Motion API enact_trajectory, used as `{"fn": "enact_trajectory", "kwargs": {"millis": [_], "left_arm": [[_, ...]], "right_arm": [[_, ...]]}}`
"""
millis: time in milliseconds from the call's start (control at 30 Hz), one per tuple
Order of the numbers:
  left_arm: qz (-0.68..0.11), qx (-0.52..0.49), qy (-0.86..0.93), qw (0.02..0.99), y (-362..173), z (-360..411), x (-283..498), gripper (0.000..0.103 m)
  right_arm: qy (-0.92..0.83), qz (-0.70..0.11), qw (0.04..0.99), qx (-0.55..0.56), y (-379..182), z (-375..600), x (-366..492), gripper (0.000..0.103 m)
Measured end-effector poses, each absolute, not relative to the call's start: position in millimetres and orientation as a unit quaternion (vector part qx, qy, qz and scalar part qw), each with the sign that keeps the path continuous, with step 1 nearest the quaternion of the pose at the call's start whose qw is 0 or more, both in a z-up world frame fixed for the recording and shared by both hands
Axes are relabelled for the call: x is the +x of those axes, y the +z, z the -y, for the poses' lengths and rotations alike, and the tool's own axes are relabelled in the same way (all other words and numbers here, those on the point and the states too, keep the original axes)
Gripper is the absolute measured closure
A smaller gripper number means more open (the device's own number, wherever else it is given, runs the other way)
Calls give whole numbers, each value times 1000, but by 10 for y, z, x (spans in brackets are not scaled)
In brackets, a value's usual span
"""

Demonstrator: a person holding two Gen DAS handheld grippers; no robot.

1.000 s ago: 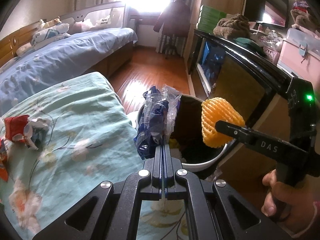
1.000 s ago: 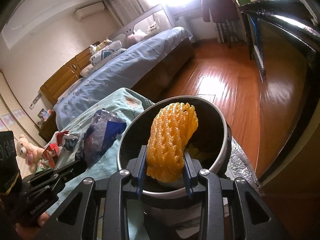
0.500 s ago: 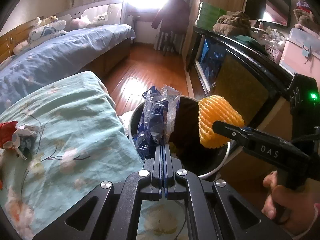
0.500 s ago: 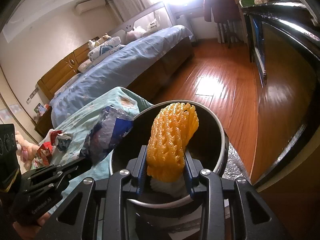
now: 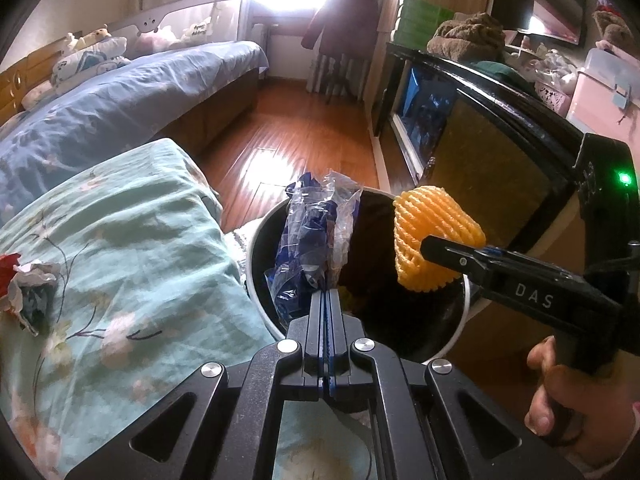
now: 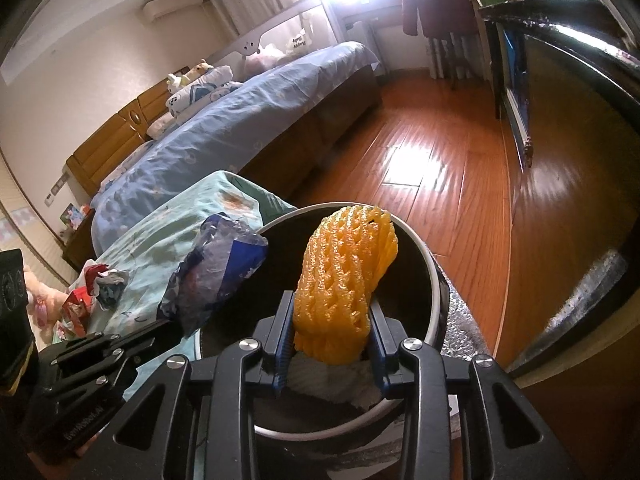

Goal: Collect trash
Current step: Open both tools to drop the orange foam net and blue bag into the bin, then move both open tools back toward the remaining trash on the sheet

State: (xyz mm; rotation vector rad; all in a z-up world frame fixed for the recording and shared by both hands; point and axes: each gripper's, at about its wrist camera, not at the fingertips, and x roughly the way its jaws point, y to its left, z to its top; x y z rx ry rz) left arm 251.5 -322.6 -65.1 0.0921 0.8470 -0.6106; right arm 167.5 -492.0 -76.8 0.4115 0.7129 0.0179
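My left gripper (image 5: pixel 329 294) is shut on a crumpled blue and clear plastic wrapper (image 5: pixel 314 240) and holds it over the left side of the round bin (image 5: pixel 460 332). My right gripper (image 6: pixel 330 320) is shut on a yellow foam fruit net (image 6: pixel 346 280) and holds it above the bin's dark opening (image 6: pixel 434 292). In the left wrist view the net (image 5: pixel 432 240) hangs over the bin's right side in the right gripper (image 5: pixel 430 246). In the right wrist view the wrapper (image 6: pixel 218 276) sits at the bin's left rim.
A teal floral quilt (image 5: pixel 120 260) lies left of the bin, with crumpled red and white trash (image 5: pixel 24 284) on it, also in the right wrist view (image 6: pixel 100 288). A black cabinet (image 5: pixel 500 128) stands right. Wooden floor (image 6: pixel 440 184) and a blue bed (image 6: pixel 248 120) lie beyond.
Both grippers have moved a little closer over the bin, still holding the wrapper and the net. The trash on the quilt has slid toward the left edge of the left wrist view.
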Motion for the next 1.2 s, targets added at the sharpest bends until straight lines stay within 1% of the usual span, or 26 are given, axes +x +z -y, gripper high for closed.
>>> {"fn": "enact_trajectory", "kwargs": {"millis": [100, 200, 233, 333, 400, 433, 467, 500, 533, 600, 633, 700, 733, 767, 833, 933, 1000, 1200], "left_arm": [[-405, 45, -291, 866, -651, 3263, 2544, 103], [-407, 45, -290, 865, -661, 3279, 2529, 103], [-408, 45, -289, 865, -665, 3285, 2531, 102], [-416, 38, -286, 862, -679, 3261, 2541, 96], [-417, 34, -282, 863, -680, 3228, 2517, 88], [-416, 31, -279, 865, -679, 3196, 2488, 85], [-416, 28, -277, 866, -669, 3173, 2479, 83], [-417, 25, -275, 866, -666, 3147, 2463, 83], [-418, 22, -275, 866, -662, 3116, 2443, 82], [-419, 14, -270, 867, -650, 3031, 2392, 75], [-417, 11, -268, 868, -639, 2993, 2366, 73], [-414, 8, -262, 872, -613, 2883, 2290, 63], [-412, 4, -258, 874, -602, 2831, 2256, 60], [-410, -1, -253, 877, -589, 2765, 2214, 55], [-406, -11, -241, 881, -570, 2618, 2127, 52], [-405, -19, -226, 886, -567, 2429, 2028, 48], [-407, -26, -212, 888, -559, 2269, 1951, 43], [-412, -54, -176, 892, -545, 1833, 1810, 43]], "right_arm": [[9, -350, 915, 199, -777, 4917, 1709, 68], [8, -351, 915, 198, -779, 4925, 1735, 63], [8, -352, 914, 199, -781, 4925, 1743, 58], [5, -353, 913, 206, -790, 4942, 1734, 49], [4, -352, 912, 210, -794, 4961, 1712, 45], [3, -352, 912, 212, -797, 4963, 1696, 39], [4, -351, 911, 216, -799, 4970, 1688, 30], [5, -349, 911, 220, -801, 4972, 1673, 28], [5, -347, 911, 222, -798, 4972, 1657, 27], [6, -345, 912, 222, -789, 4949, 1632, 27], [6, -344, 912, 222, -786, 4941, 1620, 27], [9, -340, 914, 223, -767, 4909, 1583, 27], [11, -338, 914, 224, -757, 4878, 1565, 27], [15, -337, 914, 224, -749, 4843, 1551, 24], [20, -337, 914, 225, -739, 4780, 1545, 20], [34, -335, 915, 223, -714, 4621, 1512, 18], [44, -334, 915, 223, -697, 4521, 1496, 16], [85, -326, 916, 216, -610, 4141, 1489, 14]]}}
